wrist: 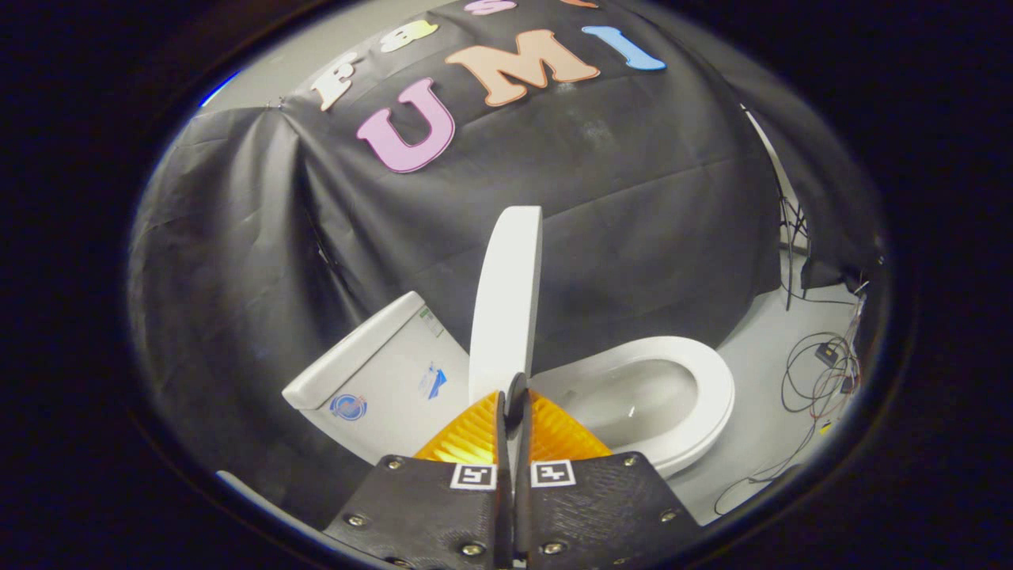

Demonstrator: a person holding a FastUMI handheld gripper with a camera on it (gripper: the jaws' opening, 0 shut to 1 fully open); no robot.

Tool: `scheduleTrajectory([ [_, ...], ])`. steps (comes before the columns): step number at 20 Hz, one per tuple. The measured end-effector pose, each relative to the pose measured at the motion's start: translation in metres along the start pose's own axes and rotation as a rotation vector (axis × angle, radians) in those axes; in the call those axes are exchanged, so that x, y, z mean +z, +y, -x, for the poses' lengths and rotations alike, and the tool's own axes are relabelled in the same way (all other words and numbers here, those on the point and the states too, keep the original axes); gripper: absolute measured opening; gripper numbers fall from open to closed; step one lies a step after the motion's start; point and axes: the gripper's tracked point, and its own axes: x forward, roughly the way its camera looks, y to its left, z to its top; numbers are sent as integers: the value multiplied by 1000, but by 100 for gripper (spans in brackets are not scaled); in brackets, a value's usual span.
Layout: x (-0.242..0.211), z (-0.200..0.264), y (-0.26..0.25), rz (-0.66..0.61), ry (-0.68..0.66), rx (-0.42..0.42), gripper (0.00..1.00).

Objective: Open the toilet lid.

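Furthest left stands the tank (380, 372), its flat top tilted in this view and its front face turned toward the claw. Just right of it rises the lid (506, 301), seen nearly edge-on and standing close to upright, its lower edge running down into the narrow slot between the two fingers. The claw (514, 400) is drawn in tight, and both fingers appear to press on the lid's rim, one on each face; the contact itself is partly hidden by the fingers' own bulk, so the grip is a judgement, though a fairly safe one. Right of the lid lies the seat (696, 396), flat and down, with the open bowl (633, 400) showing inside its ring. Further right, loose cables (815, 372) trail across the floor (752, 332) near the booth wall. The lift looks almost finished: the lid is well clear of the seat and close to its resting angle by the tank. The next move likely calls for easing the lid the last bit back until it leans on the tank, then spreading the fingers and drawing the claw straight away so it does not drag the lid forward again.
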Motion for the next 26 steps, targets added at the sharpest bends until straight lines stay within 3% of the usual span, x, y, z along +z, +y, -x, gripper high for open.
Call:
scheduleTrajectory([
  [19,-1,-12,87,184,-101,16,2],
  [26,-6,-20,115,180,-120,41,2],
])
